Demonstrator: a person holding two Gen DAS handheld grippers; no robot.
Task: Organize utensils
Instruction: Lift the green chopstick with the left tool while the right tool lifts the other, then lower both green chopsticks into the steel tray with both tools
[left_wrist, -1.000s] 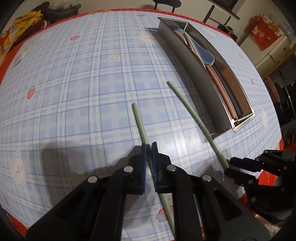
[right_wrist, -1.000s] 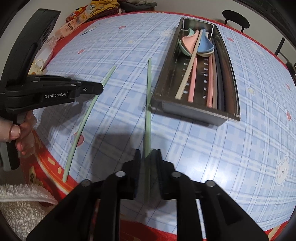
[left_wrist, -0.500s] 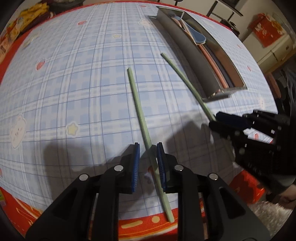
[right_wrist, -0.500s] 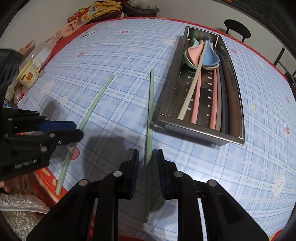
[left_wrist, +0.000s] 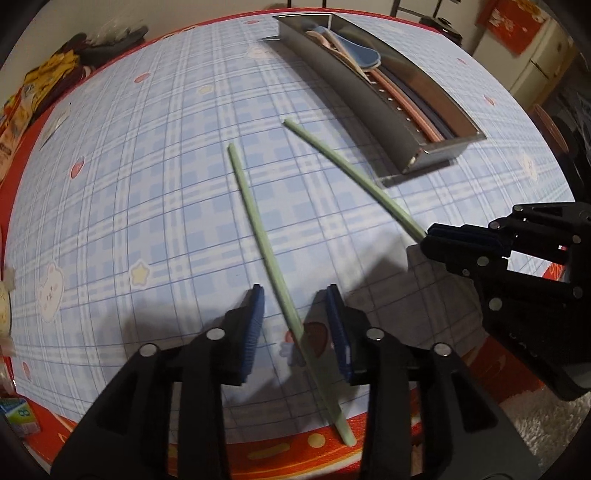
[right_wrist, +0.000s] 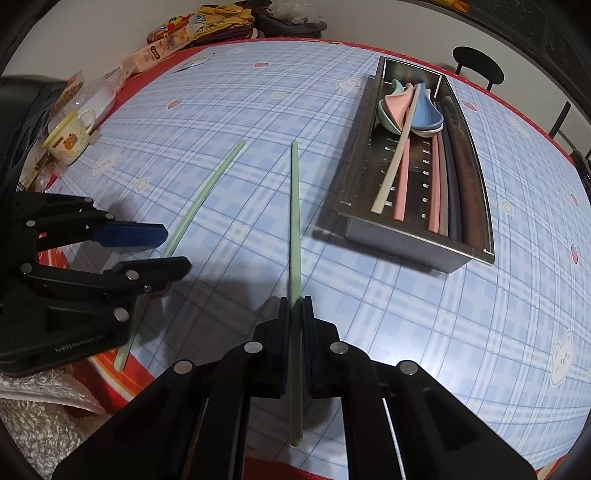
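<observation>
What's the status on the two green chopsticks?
Right gripper shut on one green chopstick. Left gripper opening, other chopstick loose between its jaws on the table. Path to metal tray looks clear.

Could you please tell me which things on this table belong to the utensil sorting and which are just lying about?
Job: two green chopsticks, steel utensil tray, spoons and sticks inside it.
Lying about: yellow mug, snack packets, dark cloth heap.

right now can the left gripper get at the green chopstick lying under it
Probably yes: the left gripper has its opening jaws either side of the green chopstick, pads not touching it, with nothing in between.
</observation>
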